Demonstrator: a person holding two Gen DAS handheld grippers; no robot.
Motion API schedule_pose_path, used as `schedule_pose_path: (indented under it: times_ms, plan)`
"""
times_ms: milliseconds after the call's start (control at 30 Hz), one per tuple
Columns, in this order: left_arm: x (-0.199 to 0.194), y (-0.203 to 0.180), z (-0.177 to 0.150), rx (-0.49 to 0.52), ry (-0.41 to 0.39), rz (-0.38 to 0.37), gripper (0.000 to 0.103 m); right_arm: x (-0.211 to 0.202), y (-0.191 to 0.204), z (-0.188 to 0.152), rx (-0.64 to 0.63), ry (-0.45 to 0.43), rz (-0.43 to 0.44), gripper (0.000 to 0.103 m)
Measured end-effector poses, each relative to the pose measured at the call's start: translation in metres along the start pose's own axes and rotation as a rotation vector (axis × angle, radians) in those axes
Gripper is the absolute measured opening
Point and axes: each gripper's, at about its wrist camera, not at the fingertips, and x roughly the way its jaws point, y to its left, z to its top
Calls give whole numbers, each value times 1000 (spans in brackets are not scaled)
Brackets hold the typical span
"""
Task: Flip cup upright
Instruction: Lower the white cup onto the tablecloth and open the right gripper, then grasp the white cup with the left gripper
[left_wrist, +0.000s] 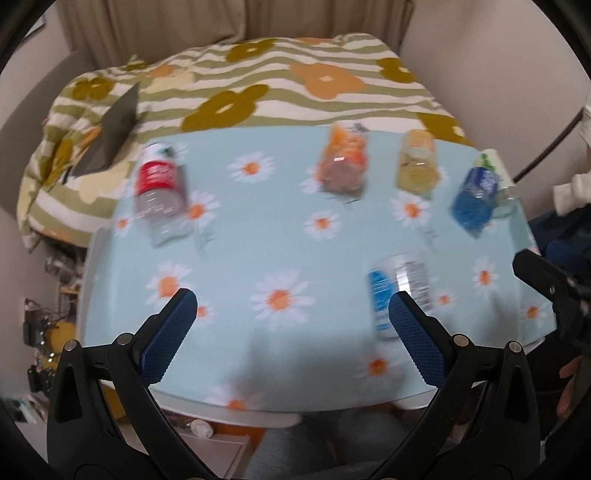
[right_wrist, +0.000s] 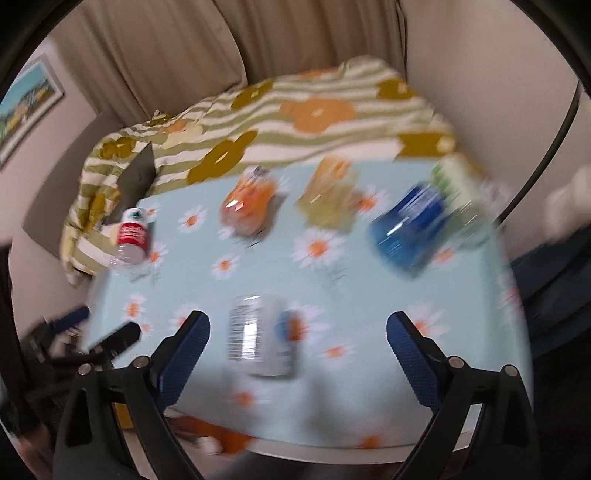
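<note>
My left claw (left_wrist: 293, 317) and right claw (right_wrist: 297, 334) both hang with fingers spread apart, gripping nothing. One white-and-blue cup (right_wrist: 264, 334), blurred, sits on the desk (right_wrist: 369, 295) between my right claw's fingers, nearer the left one; I cannot tell which way up it is. Beyond stand four blurred containers: one red-labelled bottle (right_wrist: 131, 238), one orange (right_wrist: 247, 206), one yellow (right_wrist: 328, 195), one blue (right_wrist: 410, 229). Farthest, one striped flowered bedspread (right_wrist: 314, 110).
</note>
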Motion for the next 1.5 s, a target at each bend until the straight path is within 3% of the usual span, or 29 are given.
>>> schedule_pose_path:
  times_ms: [133,233,500,733,867,933,967,1000,1067,1300,1400,1500]
  plan:
    - [20,-35,12,29,65,-32,103,-16,-15,3,-187,-61,-157,96]
    - [42,-56,17,34,141,-37,103,-13,-33,4,-262,-75,-205,96]
    - [88,-74,31,-48,307,-46,103,14,-72,5,-244,-46,-98,96]
    - [112,-78,27,-132,405,-49,102,32,-88,5,-225,-16,-31,96]
    - [121,-78,24,-155,440,-37,98,40,-93,7,-234,-8,-12,96]
    - [125,-78,23,-155,454,-26,93,46,-94,7,-232,1,-2,96]
    - [126,-78,23,-157,460,-29,85,48,-95,7,-230,5,4,96]
    - [128,-78,22,-159,464,-31,76,51,-95,7,-229,9,11,96]
    - [133,-81,21,-159,476,-40,68,55,-95,8,-230,15,15,96]
    - [125,-78,23,-135,455,-71,64,55,-92,9,-234,13,15,96]
    - [104,-73,27,-106,392,-98,64,49,-90,11,-228,3,9,96]
    - [80,-68,24,-76,265,-98,64,39,-87,14,-214,-15,4,96]
